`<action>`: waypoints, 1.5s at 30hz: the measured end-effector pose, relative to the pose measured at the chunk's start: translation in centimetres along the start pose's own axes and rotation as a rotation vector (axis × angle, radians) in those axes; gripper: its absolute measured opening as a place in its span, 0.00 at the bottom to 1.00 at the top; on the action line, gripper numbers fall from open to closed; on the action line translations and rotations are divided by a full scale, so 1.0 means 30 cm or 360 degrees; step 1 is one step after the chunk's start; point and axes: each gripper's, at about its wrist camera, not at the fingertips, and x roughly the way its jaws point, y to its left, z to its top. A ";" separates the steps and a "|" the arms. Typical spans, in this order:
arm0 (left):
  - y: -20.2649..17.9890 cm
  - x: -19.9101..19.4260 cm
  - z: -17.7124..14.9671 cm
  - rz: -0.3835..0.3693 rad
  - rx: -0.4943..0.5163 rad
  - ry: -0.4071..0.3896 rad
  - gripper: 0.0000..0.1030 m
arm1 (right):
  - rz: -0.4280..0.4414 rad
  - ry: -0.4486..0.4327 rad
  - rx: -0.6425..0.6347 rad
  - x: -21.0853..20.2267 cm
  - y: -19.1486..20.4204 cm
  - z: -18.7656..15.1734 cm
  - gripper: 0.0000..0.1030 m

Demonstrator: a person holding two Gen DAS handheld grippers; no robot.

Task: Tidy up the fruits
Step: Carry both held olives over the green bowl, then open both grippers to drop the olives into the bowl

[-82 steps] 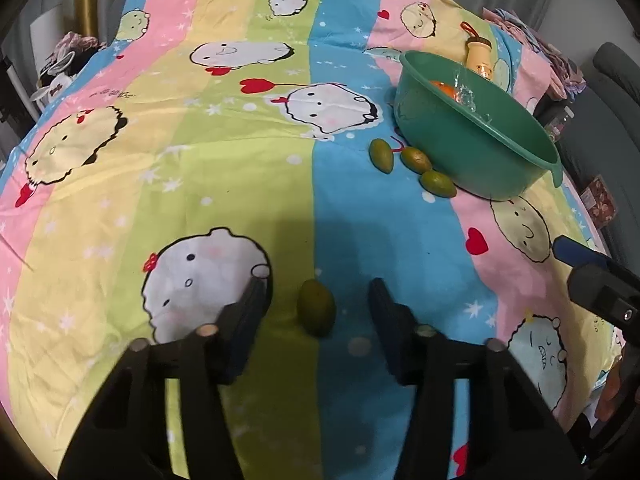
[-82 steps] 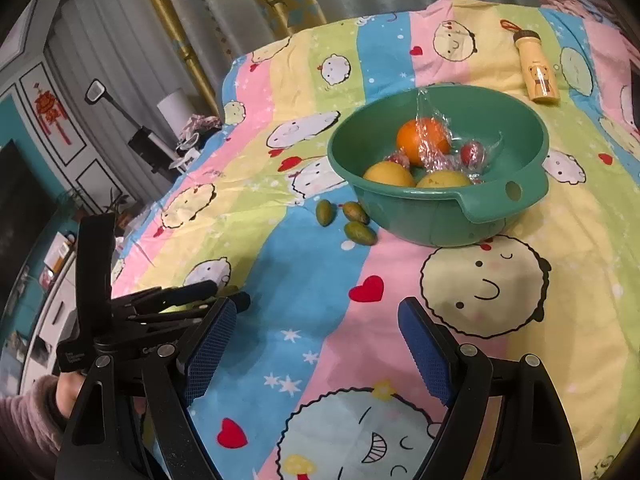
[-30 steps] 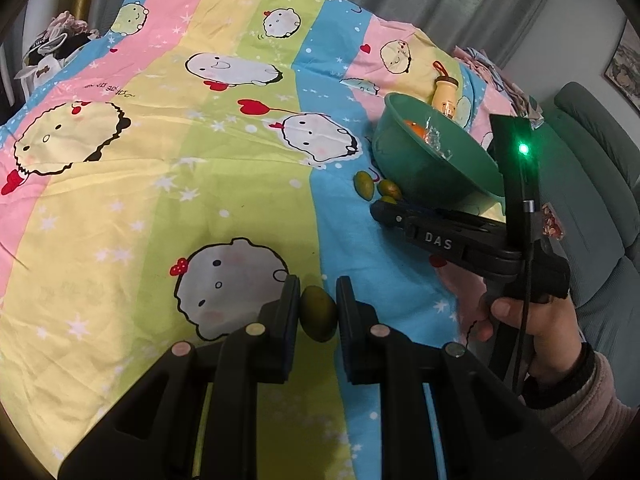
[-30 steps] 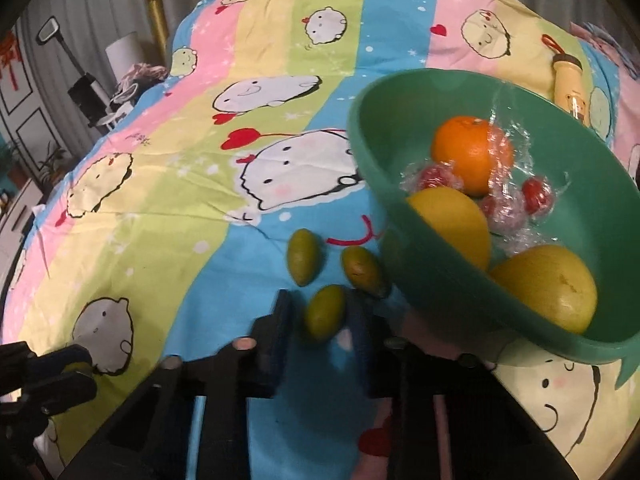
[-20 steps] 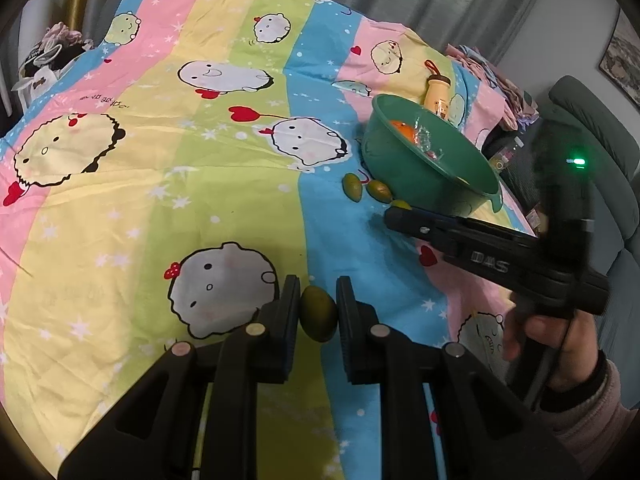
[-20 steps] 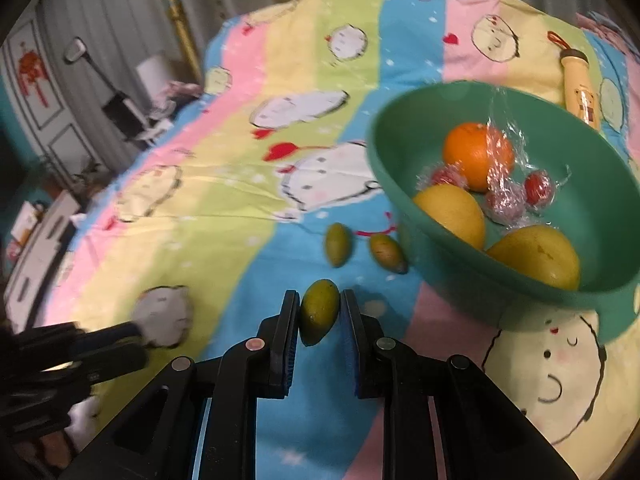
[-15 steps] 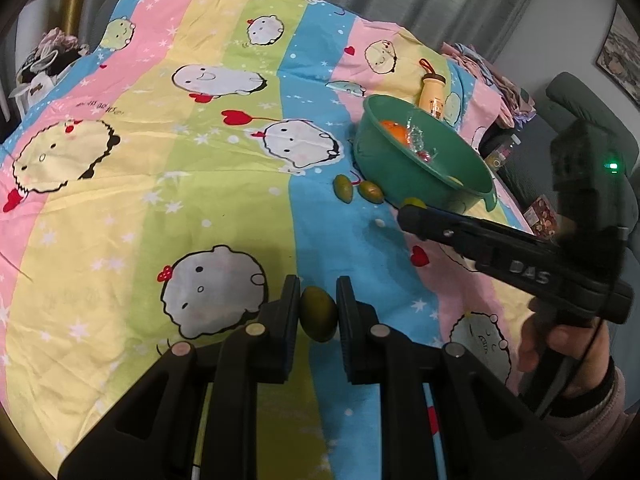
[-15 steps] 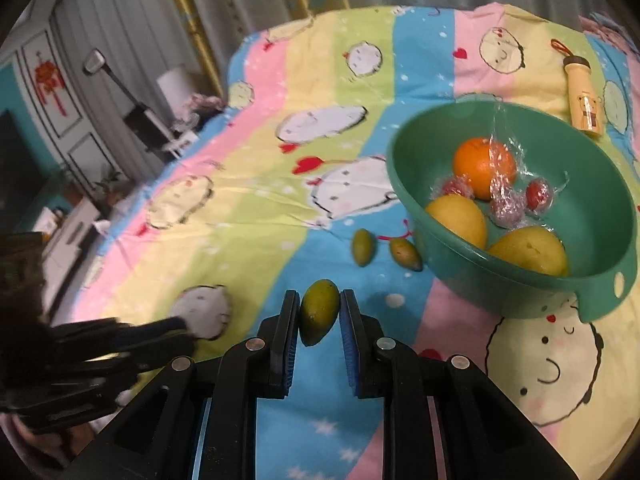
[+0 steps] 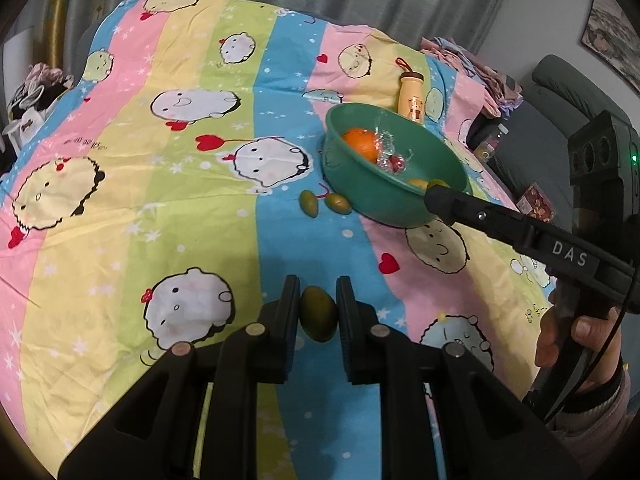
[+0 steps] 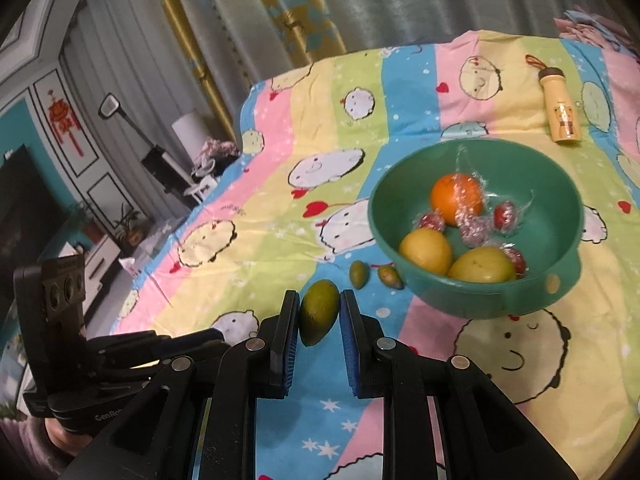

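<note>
My left gripper [image 9: 318, 312] is shut on a small green fruit [image 9: 318, 314], held above the striped cartoon bedsheet. My right gripper [image 10: 319, 312] is shut on another green fruit [image 10: 318, 312], lifted left of and nearer than the green bowl [image 10: 560, 280]. In the left wrist view the right gripper's arm [image 9: 520, 232] crosses in front of the bowl [image 9: 360, 192], with a hand below it. The bowl holds an orange [image 10: 456, 198], two yellow fruits and several wrapped red ones. Two green fruits [image 10: 359, 274] [image 10: 390, 276] lie on the sheet beside the bowl's left wall.
A yellow bottle [image 10: 560, 114] lies on the sheet beyond the bowl. The sheet falls away at its left edge toward a room with furniture and a lamp. A grey sofa [image 9: 560, 96] stands at the right. Curtains hang behind.
Both grippers closed on green fruits and lifted them off the sheet. The right one rose and pulled back from the bowl, leaving two fruits beside it.
</note>
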 end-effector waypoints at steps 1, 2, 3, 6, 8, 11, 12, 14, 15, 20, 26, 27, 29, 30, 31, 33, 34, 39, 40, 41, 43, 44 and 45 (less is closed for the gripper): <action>-0.011 -0.002 0.003 -0.0002 0.0008 -0.0002 0.17 | 0.0001 -0.0010 0.0007 -0.009 -0.006 0.002 0.22; -0.019 -0.001 0.007 -0.0003 0.0016 -0.0002 0.17 | 0.0003 -0.0023 0.0018 -0.020 -0.015 0.003 0.22; -0.028 0.000 0.011 -0.0004 0.0025 -0.0002 0.17 | 0.0000 -0.0034 0.0023 -0.029 -0.024 0.006 0.22; -0.057 0.008 0.030 -0.0013 0.0057 -0.0001 0.17 | -0.0008 -0.0070 0.0042 -0.053 -0.047 0.012 0.22; -0.074 0.014 0.045 -0.0018 0.0076 -0.0005 0.17 | -0.0016 -0.0097 0.0051 -0.069 -0.063 0.020 0.22; -0.106 0.026 0.078 -0.0032 0.0108 -0.0019 0.17 | -0.0032 -0.0131 0.0056 -0.088 -0.088 0.032 0.22; -0.118 0.031 0.091 -0.0035 0.0124 -0.0027 0.17 | -0.0035 -0.0141 0.0058 -0.093 -0.096 0.036 0.22; -0.143 0.044 0.120 -0.0054 0.0149 -0.0044 0.17 | -0.0043 -0.0164 0.0067 -0.104 -0.115 0.046 0.22; -0.159 0.052 0.139 -0.0066 0.0168 -0.0055 0.17 | -0.0051 -0.0175 0.0068 -0.109 -0.124 0.051 0.22; -0.211 0.105 0.215 -0.0086 0.0219 -0.0072 0.17 | -0.0095 -0.0218 0.0091 -0.127 -0.185 0.073 0.22; -0.263 0.208 0.319 -0.0134 0.0244 -0.0065 0.17 | -0.0148 -0.0239 0.0127 -0.117 -0.265 0.101 0.22; -0.265 0.232 0.332 -0.0125 0.0242 -0.0055 0.17 | -0.0153 -0.0236 0.0132 -0.114 -0.276 0.104 0.22; -0.275 0.269 0.352 -0.0116 0.0246 -0.0033 0.17 | -0.0173 -0.0226 0.0143 -0.097 -0.301 0.112 0.22; -0.278 0.284 0.358 -0.0112 0.0249 -0.0026 0.17 | -0.0174 -0.0218 0.0146 -0.088 -0.311 0.116 0.22; -0.282 0.302 0.366 -0.0099 0.0262 -0.0019 0.17 | -0.0177 -0.0216 0.0146 -0.082 -0.317 0.120 0.22; -0.287 0.332 0.375 -0.0088 0.0281 0.0001 0.17 | -0.0194 -0.0203 0.0135 -0.061 -0.327 0.130 0.22; -0.288 0.350 0.380 -0.0075 0.0288 0.0014 0.17 | -0.0205 -0.0195 0.0128 -0.050 -0.330 0.133 0.22; -0.285 0.408 0.389 -0.0034 0.0308 0.0062 0.17 | -0.0278 -0.0153 0.0081 0.002 -0.330 0.147 0.22; -0.284 0.413 0.390 -0.0029 0.0308 0.0063 0.17 | -0.0297 -0.0144 0.0073 0.008 -0.329 0.147 0.22; -0.281 0.416 0.388 -0.0024 0.0306 0.0065 0.18 | -0.0322 -0.0149 0.0073 0.011 -0.329 0.147 0.22; -0.279 0.415 0.389 -0.0002 0.0307 0.0052 0.26 | -0.0340 -0.0142 0.0075 0.017 -0.330 0.146 0.22; -0.278 0.411 0.389 0.0005 0.0308 0.0047 0.30 | -0.0337 -0.0143 0.0077 0.016 -0.330 0.145 0.22; -0.277 0.409 0.391 0.0006 0.0308 0.0042 0.38 | -0.0345 -0.0147 0.0078 0.013 -0.329 0.143 0.22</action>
